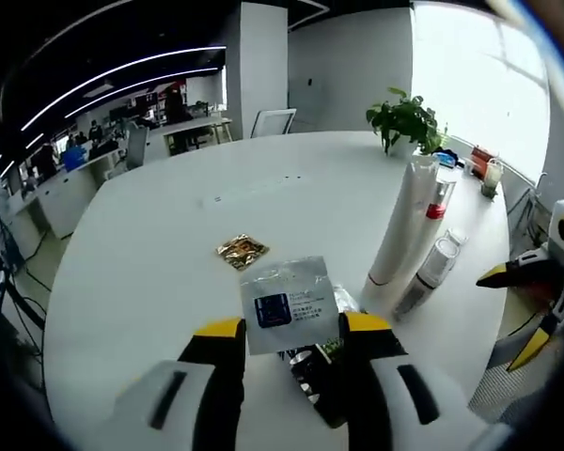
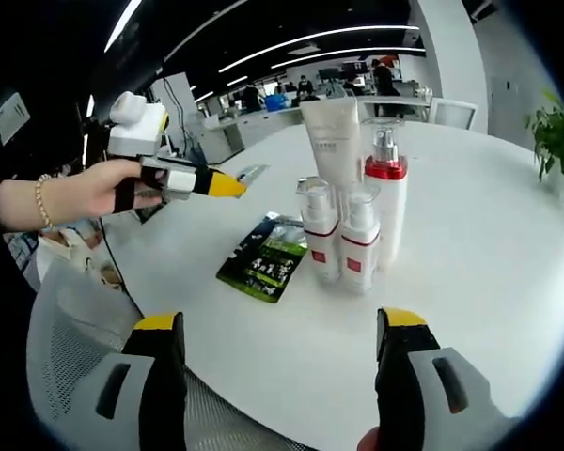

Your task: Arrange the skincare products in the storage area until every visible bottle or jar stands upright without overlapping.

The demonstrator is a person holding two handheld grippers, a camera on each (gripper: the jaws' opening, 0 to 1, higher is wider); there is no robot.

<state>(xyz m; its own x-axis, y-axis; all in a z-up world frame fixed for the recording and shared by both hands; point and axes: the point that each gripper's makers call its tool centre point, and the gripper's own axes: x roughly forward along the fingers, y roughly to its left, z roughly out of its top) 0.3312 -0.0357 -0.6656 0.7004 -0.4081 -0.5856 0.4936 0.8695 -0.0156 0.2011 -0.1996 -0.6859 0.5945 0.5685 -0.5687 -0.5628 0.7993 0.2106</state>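
While clamped on silver sachet (image 1: 289,303): left gripper (image 1: 291,331), above white table (image 1: 160,244)
Right gripper (image 2: 280,331): jaws wide, holding nothing
Bottles: white tube (image 2: 331,141), red-collared pump bottle (image 2: 385,188), two small bottles (image 2: 339,230) upright, clustered
Green packet (image 2: 265,256): flat beside them

Silver foil sachet with blue label (image 1: 289,303): print too small to read; it hides most of the dark green packet (image 1: 312,362) beneath. Tall white squeeze tube (image 2: 332,138): lower end hidden behind the small red-banded pump bottles (image 2: 321,228). Distant office desks (image 1: 66,178): blurred.
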